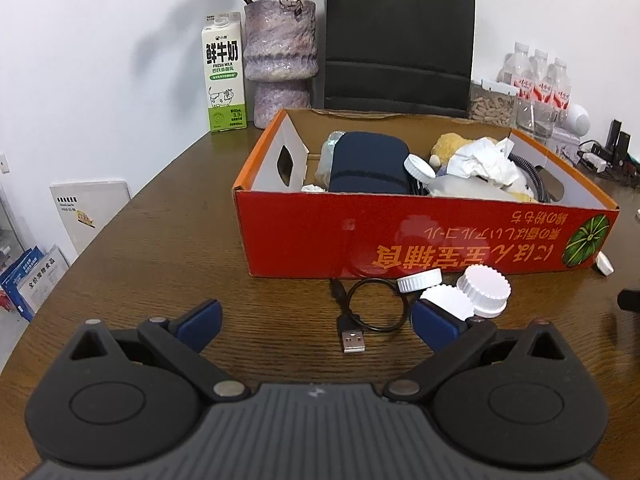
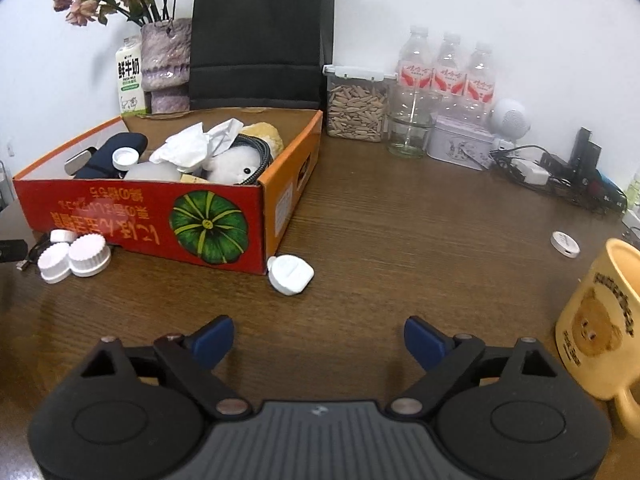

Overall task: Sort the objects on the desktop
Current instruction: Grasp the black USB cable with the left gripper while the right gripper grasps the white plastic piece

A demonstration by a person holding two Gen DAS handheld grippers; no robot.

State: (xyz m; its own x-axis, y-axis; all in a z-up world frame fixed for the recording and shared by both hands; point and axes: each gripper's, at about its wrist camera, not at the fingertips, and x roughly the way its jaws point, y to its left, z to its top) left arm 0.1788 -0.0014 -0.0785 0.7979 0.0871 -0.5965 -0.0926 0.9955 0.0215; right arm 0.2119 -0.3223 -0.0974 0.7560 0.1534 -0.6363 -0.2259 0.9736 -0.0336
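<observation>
Left gripper [image 1: 316, 322] spread wide, holding nothing. Just ahead between the fingers: USB cable [image 1: 360, 312], plug pointing back toward the claw, long axis running away toward the red box [image 1: 400, 236]. White caps [image 1: 472, 292] beside the right fingertip. Right gripper [image 2: 319, 340] likewise gaping, empty; white lid [image 2: 290, 274] ahead, slightly left.

Cardboard boxes: one, the red box [image 1: 420, 236] at the centre of the left wrist view.
White screw caps: three on the tabletop [image 1: 160, 248] in a cluster [image 1: 460, 292] at lower right of centre in the left wrist view; one more cap in the box [image 1: 418, 166].
USB cables: one, the black cable [image 1: 360, 312], low centre.
Water bottles: three [image 2: 448, 72], upper right of the right wrist view.
Mugs: one, the yellow bear mug [image 2: 604, 324], right edge.
Milk cartons: one [image 1: 223, 76], upper left.
Vases: one [image 1: 280, 60].
Black paper bags: one [image 1: 400, 36].
Hand-held grippers: two, left [image 1: 316, 320] and right [image 2: 318, 340].
</observation>
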